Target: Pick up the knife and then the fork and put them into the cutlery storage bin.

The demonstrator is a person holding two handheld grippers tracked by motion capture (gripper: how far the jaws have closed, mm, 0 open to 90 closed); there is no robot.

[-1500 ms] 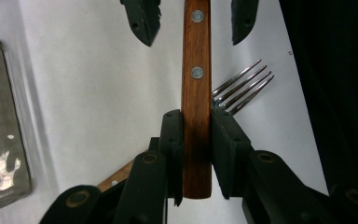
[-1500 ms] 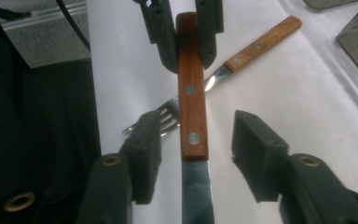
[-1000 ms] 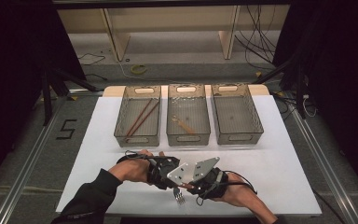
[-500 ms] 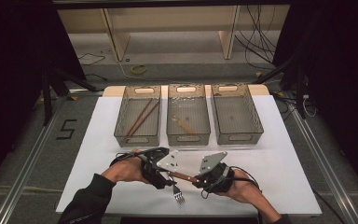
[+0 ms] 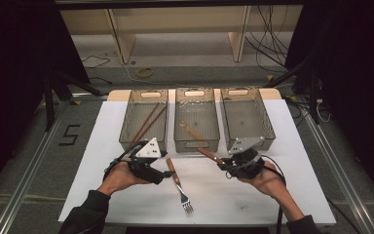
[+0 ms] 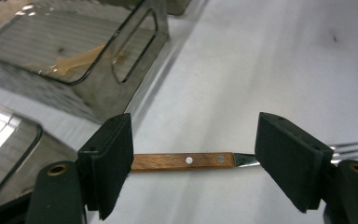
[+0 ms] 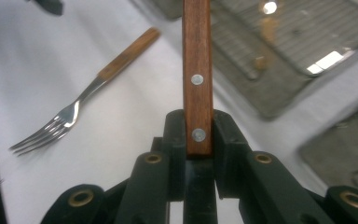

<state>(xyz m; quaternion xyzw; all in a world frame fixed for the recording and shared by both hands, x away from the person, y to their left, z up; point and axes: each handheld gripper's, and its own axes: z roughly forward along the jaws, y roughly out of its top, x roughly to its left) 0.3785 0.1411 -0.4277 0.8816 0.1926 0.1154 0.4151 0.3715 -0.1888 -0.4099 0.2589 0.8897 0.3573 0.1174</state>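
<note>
- The right tool (image 5: 222, 165) is clamped on a wooden-handled utensil (image 5: 209, 156), held off the table (image 5: 282, 195) near the middle bin (image 5: 196, 144).
- The left tool (image 6: 196, 163) has just been opening; its jaws stand wide, with the fork (image 5: 179, 185) lying free on the table beyond them.
- Chopsticks (image 5: 148, 122) already lie in the left bin (image 5: 126, 141), and a pale utensil (image 5: 190, 129) in the middle one.
- Judging by this, sorting is partway: two pieces still await binning.

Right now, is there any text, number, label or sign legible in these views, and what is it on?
"5": a black digit marked on the grey floor left of the table, seen in the high view.
No other text can be read: the three bins, the fork and the wooden handles carry no lettering.
</note>
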